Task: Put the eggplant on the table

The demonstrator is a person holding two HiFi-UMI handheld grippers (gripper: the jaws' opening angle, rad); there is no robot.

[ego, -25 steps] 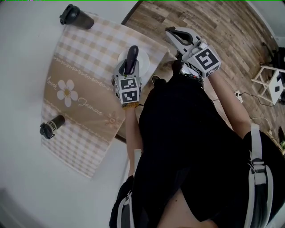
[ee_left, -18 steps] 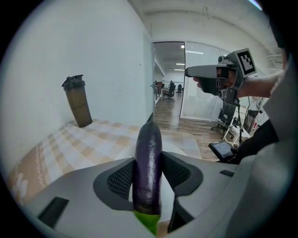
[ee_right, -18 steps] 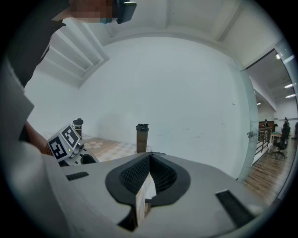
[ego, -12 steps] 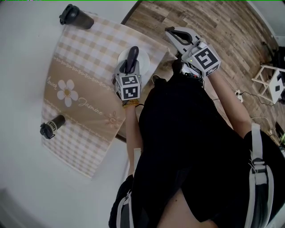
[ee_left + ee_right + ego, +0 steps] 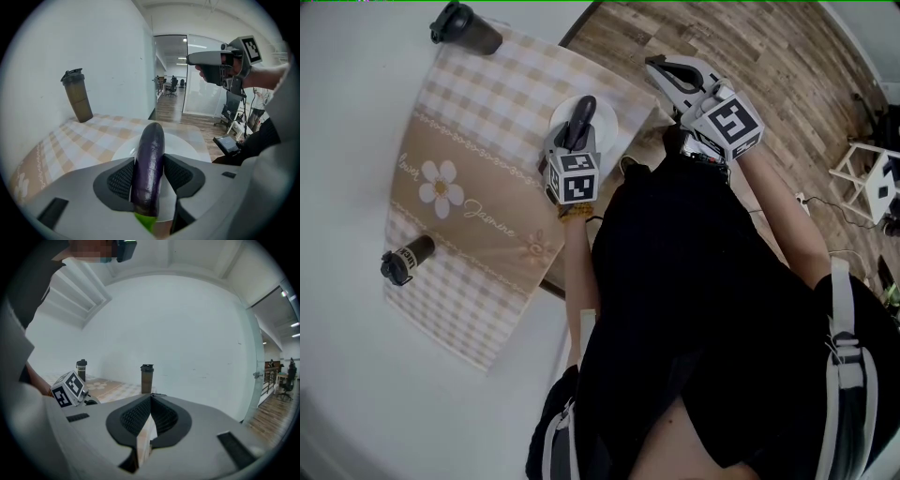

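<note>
A long dark purple eggplant with a green stem end sits between the pads of my left gripper, and both pads still touch it while the jaws are opening. In the head view the eggplant points out over a white plate on the checked tablecloth, with the left gripper just behind. The plate lies right under the eggplant's tip. My right gripper hangs off the table's corner above the floor, shut and empty; its pads meet in the right gripper view.
A tall dark shaker bottle stands at the cloth's far corner. A small dark bottle lies on the cloth's left side. The white table ends beside the plate, with wooden floor beyond. My body fills the lower right.
The left gripper has tipped slightly down toward the plate with the eggplant between its pads. The right gripper has kept still.
</note>
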